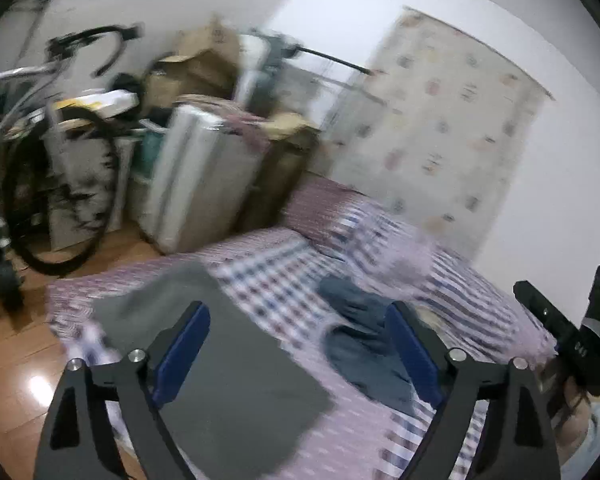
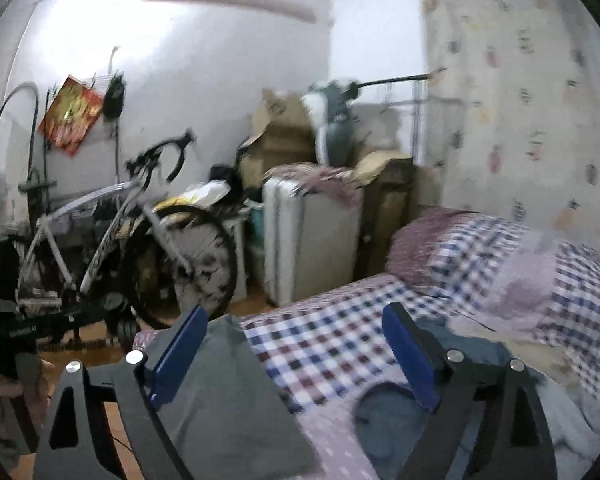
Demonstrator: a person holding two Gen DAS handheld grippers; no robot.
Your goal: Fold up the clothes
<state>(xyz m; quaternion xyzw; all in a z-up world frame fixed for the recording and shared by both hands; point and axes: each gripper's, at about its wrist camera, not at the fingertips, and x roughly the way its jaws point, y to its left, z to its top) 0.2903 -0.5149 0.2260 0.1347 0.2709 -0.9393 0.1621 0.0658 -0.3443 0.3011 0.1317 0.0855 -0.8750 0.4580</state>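
Two garments lie on the checked bedspread in the left wrist view: a folded grey garment at the bed's near left corner and a crumpled blue garment further in. The left gripper stands wide, holding nothing. White digits on the other device at the right edge are too blurred to read. In the right wrist view, the right gripper gapes equally wide and empty above the same bed; a bicycle stands beyond its left edge.
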